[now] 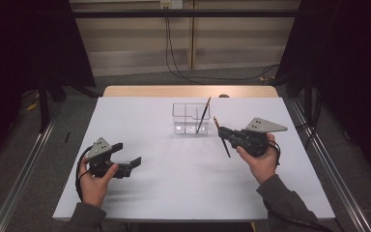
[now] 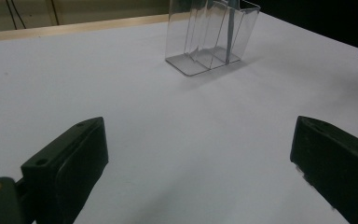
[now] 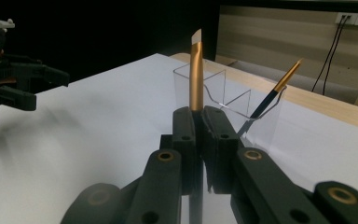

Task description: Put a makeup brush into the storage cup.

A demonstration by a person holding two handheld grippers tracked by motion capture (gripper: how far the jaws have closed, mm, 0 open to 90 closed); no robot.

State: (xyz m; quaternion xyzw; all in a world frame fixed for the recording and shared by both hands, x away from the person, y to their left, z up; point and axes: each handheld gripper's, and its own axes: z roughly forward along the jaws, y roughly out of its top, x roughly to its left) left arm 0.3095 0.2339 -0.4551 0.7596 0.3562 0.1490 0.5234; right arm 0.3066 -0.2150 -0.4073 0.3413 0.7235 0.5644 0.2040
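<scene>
Jaws of the right gripper [image 1: 221, 131] were clamped on a gold-ended brush [image 3: 196, 70] just right of the clear organizer [image 1: 190, 118] mid-worktop, left gripper [image 1: 128, 155] gaped wide, so tipping it upright over a free compartment looked smartest.

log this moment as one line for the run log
left gripper: open, holds nothing, over table | right gripper: shut on brush, beside clear organizer | second brush: leaning in organizer
</scene>
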